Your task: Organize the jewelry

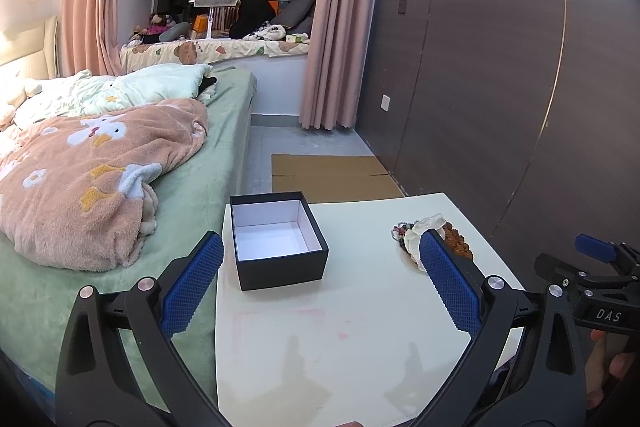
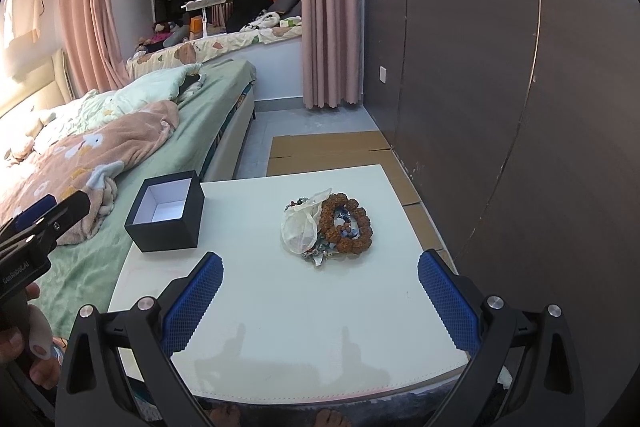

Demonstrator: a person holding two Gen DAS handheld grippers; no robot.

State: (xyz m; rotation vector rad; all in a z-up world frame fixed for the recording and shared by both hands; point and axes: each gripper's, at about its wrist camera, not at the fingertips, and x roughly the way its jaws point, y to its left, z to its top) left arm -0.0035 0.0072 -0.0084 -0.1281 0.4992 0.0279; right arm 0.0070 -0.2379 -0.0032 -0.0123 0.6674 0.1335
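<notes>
**Desk:** What's the scene?

**Photographer:** A white surface point(image 2: 304, 307) beside a bed point(image 1: 192, 187). An open black box point(image 2: 166, 213) with a white lining sits at its left edge, nothing visible inside. A heap of jewelry point(image 2: 328, 227) lies well apart to the right: a brown beaded bracelet point(image 2: 347, 225) touching a clear pouch point(image 2: 302, 227), with smaller beads tangled beneath.

**Desk:** And the tools?

**Photographer:** The right gripper point(image 2: 320, 291) hovers short of the heap, jaws spread wide, holding nothing. The left gripper point(image 1: 320, 279) is likewise wide and empty, pointed between box and heap.

**Desk:** What would a clean first pick take?

**Photographer:** My read: sorting hasn't started. The bracelet sits on top and looks easiest to separate. Bring the right gripper down with one finger inside the loop and one outside, close on a single strand, and lift slowly so the tangled pieces fall away. The box looks light; the left gripper could steady it if it slides.
</notes>
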